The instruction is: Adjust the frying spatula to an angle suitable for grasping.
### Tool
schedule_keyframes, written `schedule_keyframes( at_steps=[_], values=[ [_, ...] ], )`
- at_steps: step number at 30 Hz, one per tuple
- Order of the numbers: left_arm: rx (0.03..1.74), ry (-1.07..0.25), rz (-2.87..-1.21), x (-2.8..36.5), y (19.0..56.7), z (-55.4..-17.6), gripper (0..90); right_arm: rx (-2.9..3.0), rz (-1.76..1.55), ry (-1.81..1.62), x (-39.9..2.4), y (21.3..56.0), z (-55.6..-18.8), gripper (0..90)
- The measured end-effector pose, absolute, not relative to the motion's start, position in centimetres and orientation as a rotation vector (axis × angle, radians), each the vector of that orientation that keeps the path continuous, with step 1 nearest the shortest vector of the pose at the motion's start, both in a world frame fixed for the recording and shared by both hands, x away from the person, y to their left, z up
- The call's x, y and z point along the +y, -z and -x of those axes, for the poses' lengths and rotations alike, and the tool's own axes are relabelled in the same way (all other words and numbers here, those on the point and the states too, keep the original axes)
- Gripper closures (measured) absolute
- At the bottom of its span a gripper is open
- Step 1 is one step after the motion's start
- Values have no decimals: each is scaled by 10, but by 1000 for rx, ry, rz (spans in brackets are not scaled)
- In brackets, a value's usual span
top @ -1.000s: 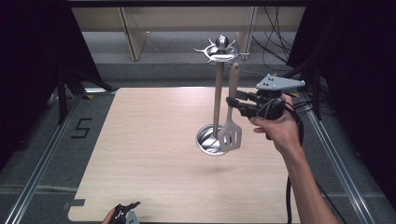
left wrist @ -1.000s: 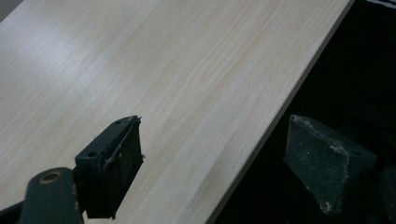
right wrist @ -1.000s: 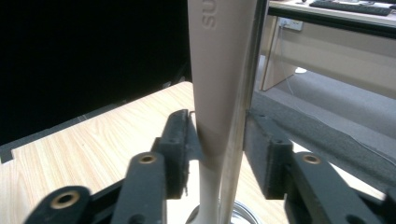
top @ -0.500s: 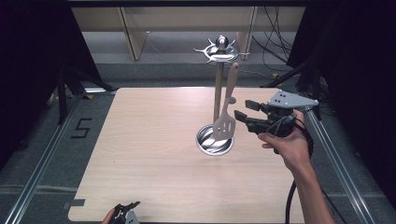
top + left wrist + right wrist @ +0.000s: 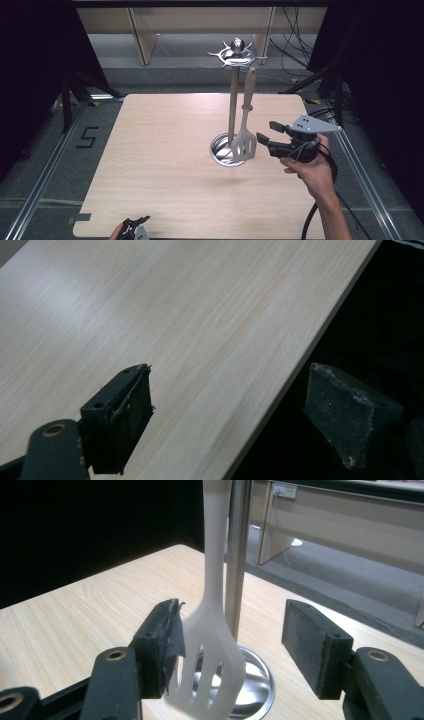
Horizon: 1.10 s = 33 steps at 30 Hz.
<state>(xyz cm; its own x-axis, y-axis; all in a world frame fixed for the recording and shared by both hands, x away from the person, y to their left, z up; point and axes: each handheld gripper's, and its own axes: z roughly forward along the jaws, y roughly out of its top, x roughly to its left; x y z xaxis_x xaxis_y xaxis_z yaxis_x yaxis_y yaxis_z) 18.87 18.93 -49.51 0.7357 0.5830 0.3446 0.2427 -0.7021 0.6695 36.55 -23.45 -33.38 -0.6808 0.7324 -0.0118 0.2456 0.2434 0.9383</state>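
A white slotted spatula (image 5: 244, 142) hangs by its handle top from the star-shaped head of a metal utensil stand (image 5: 233, 100), right of the frame's centre in the high view, its blade level with the stand's round base dish on the light wooden table (image 5: 160, 165). The right gripper (image 5: 264, 137) sits just right of the blade, held by a hand (image 5: 312, 172) coming up from the lower right; its jaws have just been opening and now stand apart. In the right gripper view the spatula (image 5: 212, 655) hangs between the two black jaws, close against the left-hand pad, though whether it touches that pad cannot be told; the right-hand pad stands clear of it, with the stand's pole (image 5: 237, 555) behind. The left gripper (image 5: 136, 227) rests at the bottom edge of the high view, near the table's front edge. In the left gripper view its jaws are spread wide with nothing between them, one over the tabletop (image 5: 175, 315), the other past its edge over dark ground.
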Motion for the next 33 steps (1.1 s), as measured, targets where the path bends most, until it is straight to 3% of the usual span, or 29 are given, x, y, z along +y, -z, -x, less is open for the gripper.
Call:
schedule_keyframes(
  at_steps=[33],
  values=[
    [625, -705, -2341, 190, 493, -190, 179, 2171, -1002, -1380, -257, 391, -349, 370]
  ],
)
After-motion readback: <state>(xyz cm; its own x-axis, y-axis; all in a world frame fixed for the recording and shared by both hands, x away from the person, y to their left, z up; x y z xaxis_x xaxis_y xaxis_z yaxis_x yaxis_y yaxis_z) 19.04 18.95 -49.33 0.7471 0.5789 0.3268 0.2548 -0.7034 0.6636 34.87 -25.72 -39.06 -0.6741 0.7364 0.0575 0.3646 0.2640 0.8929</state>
